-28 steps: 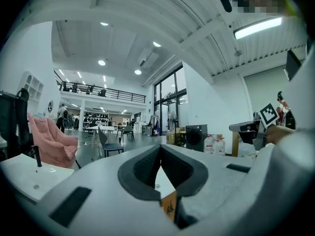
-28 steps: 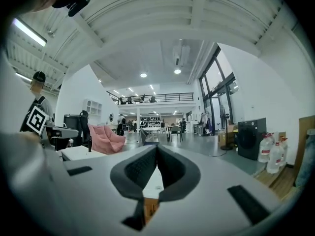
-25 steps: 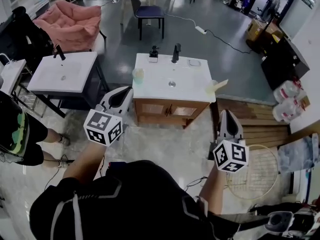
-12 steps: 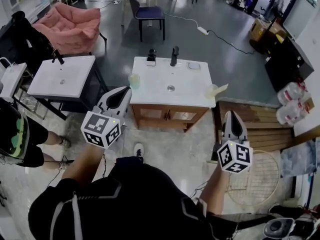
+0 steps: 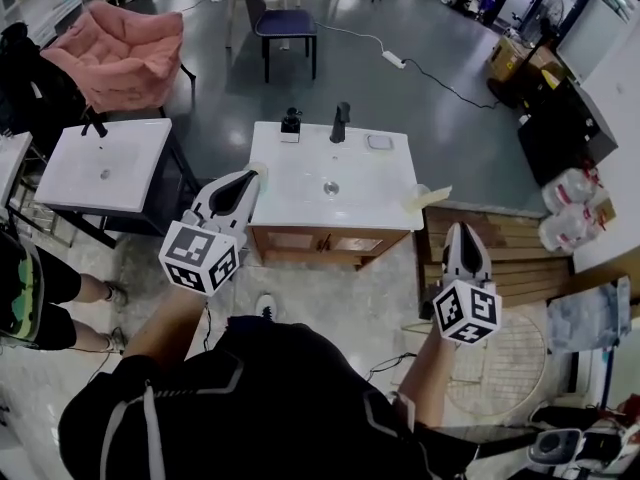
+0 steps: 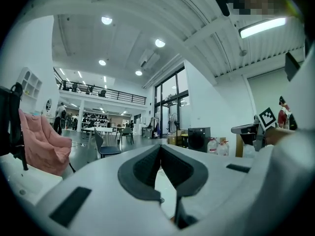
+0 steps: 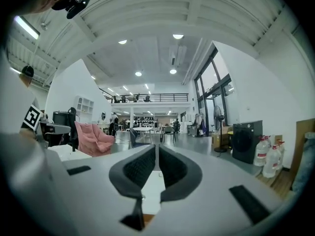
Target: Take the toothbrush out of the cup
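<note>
A pale cup (image 5: 416,198) stands at the right edge of the white vanity top (image 5: 300,193), and a yellowish toothbrush (image 5: 440,190) leans out of it to the right. My left gripper (image 5: 247,175) is shut and empty, its tip over the vanity's front left corner. In the left gripper view that gripper (image 6: 160,146) shows its pads meeting. My right gripper (image 5: 458,228) hangs just short of the cup, off the vanity's right front corner. In its own view the right gripper (image 7: 156,146) has its jaws opening, a thin gap with nothing in it. Neither gripper view shows the cup.
A black faucet (image 5: 341,121), a dark dispenser (image 5: 291,123) and a soap dish (image 5: 379,142) sit at the vanity's back. A second white basin (image 5: 105,163) stands left, a pink armchair (image 5: 125,53) behind it. Wooden boards (image 5: 500,248) and water jugs (image 5: 565,208) lie right.
Both grippers have come closer to the vanity. The left tip now overlaps its front left corner, and the right tip is nearer the cup.
</note>
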A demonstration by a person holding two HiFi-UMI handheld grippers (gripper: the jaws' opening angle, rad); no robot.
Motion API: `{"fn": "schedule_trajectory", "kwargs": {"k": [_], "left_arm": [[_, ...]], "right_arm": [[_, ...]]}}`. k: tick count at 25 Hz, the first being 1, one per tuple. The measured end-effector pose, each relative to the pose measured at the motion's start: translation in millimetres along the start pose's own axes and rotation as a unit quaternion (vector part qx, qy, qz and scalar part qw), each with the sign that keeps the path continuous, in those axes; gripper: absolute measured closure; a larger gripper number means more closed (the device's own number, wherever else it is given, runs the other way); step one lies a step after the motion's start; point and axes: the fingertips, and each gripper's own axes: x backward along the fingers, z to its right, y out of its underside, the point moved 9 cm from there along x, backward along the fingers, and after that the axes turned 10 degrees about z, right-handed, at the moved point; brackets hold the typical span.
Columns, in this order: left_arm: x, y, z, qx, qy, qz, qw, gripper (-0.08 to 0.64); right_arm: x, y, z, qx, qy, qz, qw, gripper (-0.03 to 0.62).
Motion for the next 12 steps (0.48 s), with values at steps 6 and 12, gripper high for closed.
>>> {"fn": "schedule_trajectory", "kwargs": {"k": [6, 12], "left_arm": [[-25, 2, -29, 0.002, 0.002, 0.005, 1.0000, 0.555], [-47, 12, -58, 0.008, 0.006, 0.007, 0.9999, 0.555]], "right_arm": [[-34, 11, 3, 0.003, 0.021, -0.011, 1.000, 0.540], [-64, 24, 9, 0.008, 0.046, -0.021, 0.999, 0.523]]}}
